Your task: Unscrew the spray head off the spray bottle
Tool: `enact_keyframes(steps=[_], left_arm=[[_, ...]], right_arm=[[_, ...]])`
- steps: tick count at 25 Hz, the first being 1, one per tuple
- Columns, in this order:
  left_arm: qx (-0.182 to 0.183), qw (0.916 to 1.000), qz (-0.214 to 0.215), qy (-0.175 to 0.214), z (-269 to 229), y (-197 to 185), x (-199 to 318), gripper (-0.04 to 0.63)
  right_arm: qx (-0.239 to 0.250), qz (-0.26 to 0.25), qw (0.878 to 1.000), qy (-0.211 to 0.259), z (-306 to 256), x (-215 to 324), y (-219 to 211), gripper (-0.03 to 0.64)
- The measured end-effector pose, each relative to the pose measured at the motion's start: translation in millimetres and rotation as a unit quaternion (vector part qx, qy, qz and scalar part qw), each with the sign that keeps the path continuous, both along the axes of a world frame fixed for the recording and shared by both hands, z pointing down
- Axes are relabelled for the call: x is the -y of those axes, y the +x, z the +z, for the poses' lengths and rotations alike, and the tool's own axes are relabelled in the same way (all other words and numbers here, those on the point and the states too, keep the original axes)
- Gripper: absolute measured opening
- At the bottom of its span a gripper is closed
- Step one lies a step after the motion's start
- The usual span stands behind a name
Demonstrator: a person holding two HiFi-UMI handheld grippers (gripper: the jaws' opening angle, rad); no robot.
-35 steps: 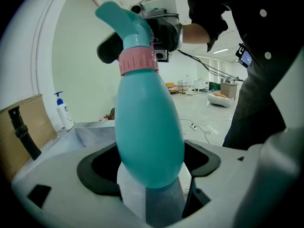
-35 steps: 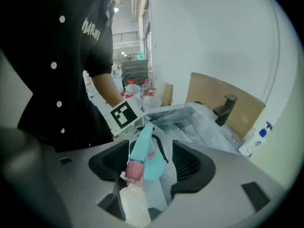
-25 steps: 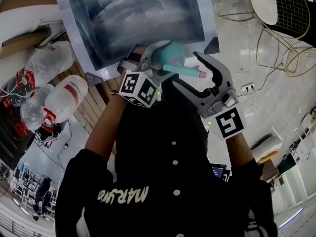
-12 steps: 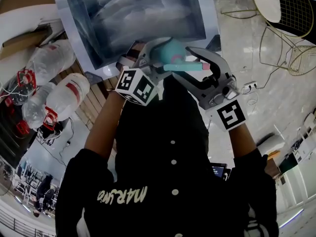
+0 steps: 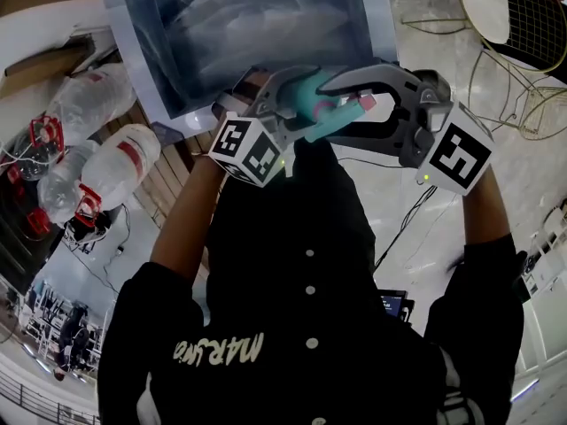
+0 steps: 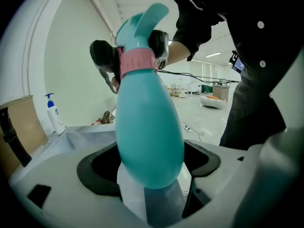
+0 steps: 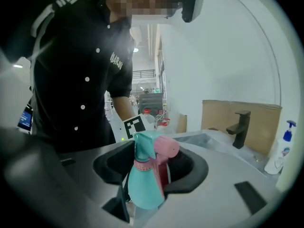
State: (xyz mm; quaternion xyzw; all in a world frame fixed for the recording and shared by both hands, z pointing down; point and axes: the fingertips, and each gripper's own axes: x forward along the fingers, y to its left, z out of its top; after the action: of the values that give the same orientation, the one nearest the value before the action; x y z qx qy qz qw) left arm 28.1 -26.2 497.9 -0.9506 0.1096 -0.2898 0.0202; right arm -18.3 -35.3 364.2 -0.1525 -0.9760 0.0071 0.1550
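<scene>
Clear plastic bottles [image 5: 111,171] with red caps lie at the left. A wire chair [image 5: 536,11] stands far right. A black faucet [image 7: 240,127] rises before brown cardboard [image 7: 218,115], a white pump bottle [image 7: 280,156] to its right.

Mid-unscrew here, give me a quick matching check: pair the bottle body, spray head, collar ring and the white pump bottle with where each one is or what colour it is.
Things:
1 bottle body
2 spray head
3 collar ring
4 white pump bottle

States:
A pink, round the bottle's neck
B upright by the wall, clear of both grippers
C between the right gripper's jaws
D clamped in the left gripper

Pairs: 1-D, 2-C, 3-A, 4-B.

The right gripper's jaws have just been closing, with the spray head between them.
</scene>
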Motion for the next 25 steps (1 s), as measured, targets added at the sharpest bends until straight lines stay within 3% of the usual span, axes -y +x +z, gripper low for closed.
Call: enact_keyframes(steps=[4, 6, 8, 10, 12, 14, 15, 21, 25], left_arm=[[0.000, 1.0000, 0.000, 0.004, 1, 0, -2, 0.407], [-0.001, 1.0000, 0.000, 0.005, 1, 0, -1, 0.406], [-0.002, 1.0000, -0.003, 0.007, 1, -1, -1, 0.405], [-0.002, 0.9999, -0.006, 0.008, 1, -2, -2, 0.405], [-0.003, 0.9999, -0.010, 0.008, 0, -2, -3, 0.407], [-0.002, 0.9999, -0.014, 0.009, -1, -1, -3, 0.406], [-0.002, 0.9998, -0.016, 0.010, -1, -1, -3, 0.406], [0.005, 0.9995, -0.026, 0.015, 0, -2, -4, 0.405], [0.007, 0.9995, -0.027, 0.014, 1, -1, -5, 0.405]], right_arm=[[0.012, 0.052, 0.998, -0.044, -5, 6, 5, 0.269], [0.025, 0.106, 0.992, -0.064, -13, 15, 13, 0.305], [0.042, 0.189, 0.978, -0.073, -23, 27, 23, 0.337], [0.053, 0.296, 0.952, -0.065, -32, 31, 32, 0.359], [0.052, 0.405, 0.912, -0.047, -34, 24, 37, 0.371], [0.043, 0.484, 0.873, -0.033, -31, 11, 35, 0.382], [0.037, 0.508, 0.860, -0.031, -28, 4, 31, 0.390], [-0.007, 0.601, 0.799, -0.024, -6, -1, 11, 0.439], [-0.036, 0.610, 0.792, -0.006, 7, 7, 1, 0.437]])
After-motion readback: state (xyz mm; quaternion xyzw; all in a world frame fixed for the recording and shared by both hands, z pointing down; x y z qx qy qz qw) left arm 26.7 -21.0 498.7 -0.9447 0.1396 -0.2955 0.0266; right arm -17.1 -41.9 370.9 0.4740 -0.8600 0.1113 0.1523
